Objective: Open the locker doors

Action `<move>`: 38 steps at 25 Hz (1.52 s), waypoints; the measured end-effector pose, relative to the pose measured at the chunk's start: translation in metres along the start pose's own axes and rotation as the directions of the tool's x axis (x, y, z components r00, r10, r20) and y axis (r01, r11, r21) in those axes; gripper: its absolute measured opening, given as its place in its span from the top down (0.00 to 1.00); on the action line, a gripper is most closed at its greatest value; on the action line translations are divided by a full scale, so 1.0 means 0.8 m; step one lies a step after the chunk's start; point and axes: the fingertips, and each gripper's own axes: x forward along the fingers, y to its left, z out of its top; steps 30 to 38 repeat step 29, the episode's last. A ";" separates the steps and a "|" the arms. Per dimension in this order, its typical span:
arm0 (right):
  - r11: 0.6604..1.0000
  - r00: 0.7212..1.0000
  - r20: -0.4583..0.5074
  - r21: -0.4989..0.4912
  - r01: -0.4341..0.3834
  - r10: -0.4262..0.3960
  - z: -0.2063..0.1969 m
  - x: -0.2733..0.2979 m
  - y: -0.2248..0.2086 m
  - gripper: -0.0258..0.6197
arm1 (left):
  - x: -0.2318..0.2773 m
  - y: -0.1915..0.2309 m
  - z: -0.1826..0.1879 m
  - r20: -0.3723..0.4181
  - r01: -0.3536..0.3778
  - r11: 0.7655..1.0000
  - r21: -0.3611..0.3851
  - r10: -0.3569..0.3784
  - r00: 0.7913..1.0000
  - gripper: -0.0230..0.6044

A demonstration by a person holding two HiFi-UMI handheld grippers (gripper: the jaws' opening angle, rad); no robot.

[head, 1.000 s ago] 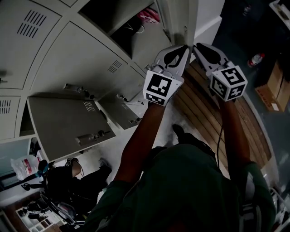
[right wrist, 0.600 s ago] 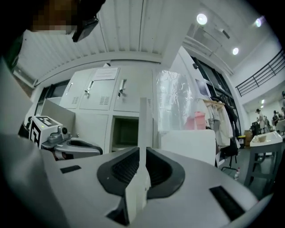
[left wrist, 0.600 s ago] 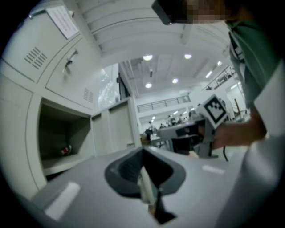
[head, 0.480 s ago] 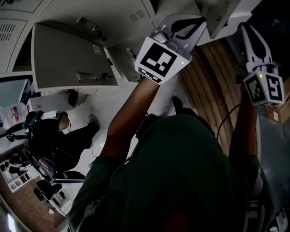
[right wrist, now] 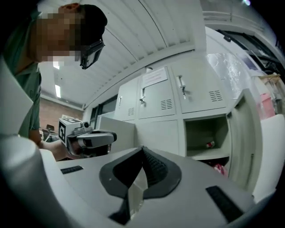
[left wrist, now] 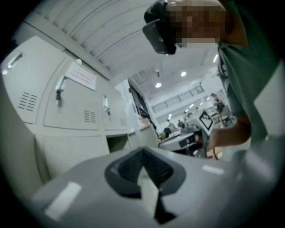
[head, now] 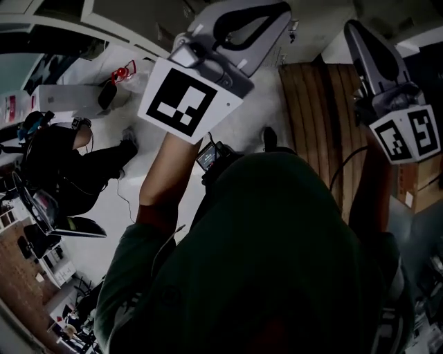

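Observation:
In the right gripper view the grey lockers (right wrist: pixel 178 111) stand ahead: the upper doors (right wrist: pixel 153 95) are closed, and one lower compartment (right wrist: pixel 207 136) is open, its door (right wrist: pixel 242 133) swung to the right. My right gripper (right wrist: pixel 142 148) is shut on nothing, well short of the lockers. My left gripper (left wrist: pixel 142 150) is also shut and empty, with closed locker doors (left wrist: pixel 67 102) off to its left. In the head view both grippers are raised, the left gripper (head: pixel 280 10) near the top middle and the right gripper (head: pixel 351 28) at the upper right. There the lockers are almost out of frame.
Wooden slats (head: pixel 315 124) cover the floor below the right gripper. A seated person in black (head: pixel 62 159) and a red object (head: pixel 123 72) are on the pale floor at left. Something small and red lies in the open compartment (right wrist: pixel 209 144).
The view has tipped down, so the lockers and open doors slid off the top. Both grippers came away from the lockers and nearer the camera. The right jaws closed.

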 end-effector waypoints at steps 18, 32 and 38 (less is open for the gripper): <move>0.955 0.956 -0.048 0.079 -0.285 0.289 -0.129 0.184 0.187 0.95 | -0.296 0.097 -0.145 -0.159 -0.299 0.954 0.019 0.298 0.941 0.98; 0.950 0.951 -0.035 0.064 -0.305 0.308 -0.112 0.082 0.069 0.95 | -0.194 0.021 -0.132 -0.182 -0.376 0.926 0.011 0.372 0.910 0.98; 0.950 0.951 -0.035 0.064 -0.305 0.308 -0.112 0.082 0.069 0.95 | -0.194 0.021 -0.132 -0.182 -0.376 0.926 0.011 0.372 0.910 0.98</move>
